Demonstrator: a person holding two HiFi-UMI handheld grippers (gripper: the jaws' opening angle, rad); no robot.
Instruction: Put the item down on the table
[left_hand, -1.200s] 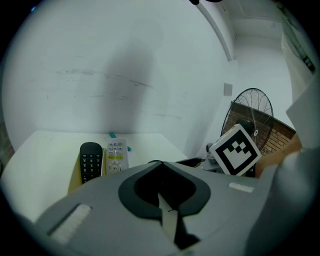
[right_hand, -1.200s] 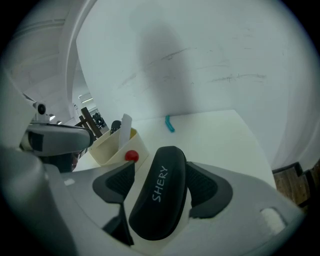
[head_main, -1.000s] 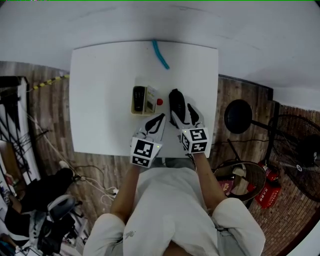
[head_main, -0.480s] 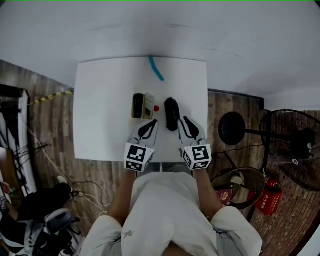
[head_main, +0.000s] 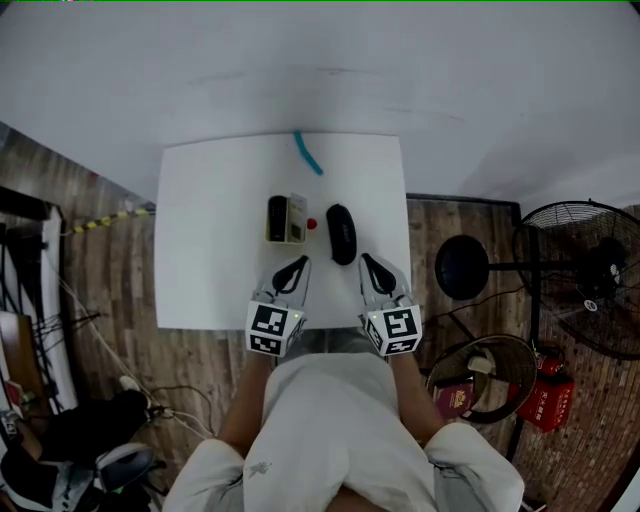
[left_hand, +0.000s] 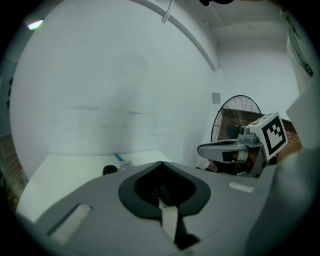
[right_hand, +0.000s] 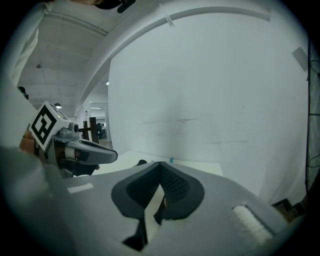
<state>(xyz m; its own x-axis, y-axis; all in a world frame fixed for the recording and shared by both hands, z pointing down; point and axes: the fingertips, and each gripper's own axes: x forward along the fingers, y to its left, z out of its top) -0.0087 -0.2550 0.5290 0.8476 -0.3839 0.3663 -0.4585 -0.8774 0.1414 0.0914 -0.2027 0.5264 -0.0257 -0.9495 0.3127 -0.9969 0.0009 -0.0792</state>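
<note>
On white square table (head_main: 210, 230), dark oval item (head_main: 341, 233) released, twelve o'clock of right gripper (head_main: 366, 259), jaws just closed empty; left gripper (head_main: 302, 261) likewise pressed together; seems done.

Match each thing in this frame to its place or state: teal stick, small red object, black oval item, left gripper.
Things:
1. teal stick
2. small red object
3. black oval item
4. left gripper

Places or states:
A. fingers shut with nothing between them, over the near part of the table
B. between the beige box and the black oval item
C. at the table's far edge
D. lying on the table just right of the small red object

Pairs: 1-C, 2-B, 3-D, 4-A.
</note>
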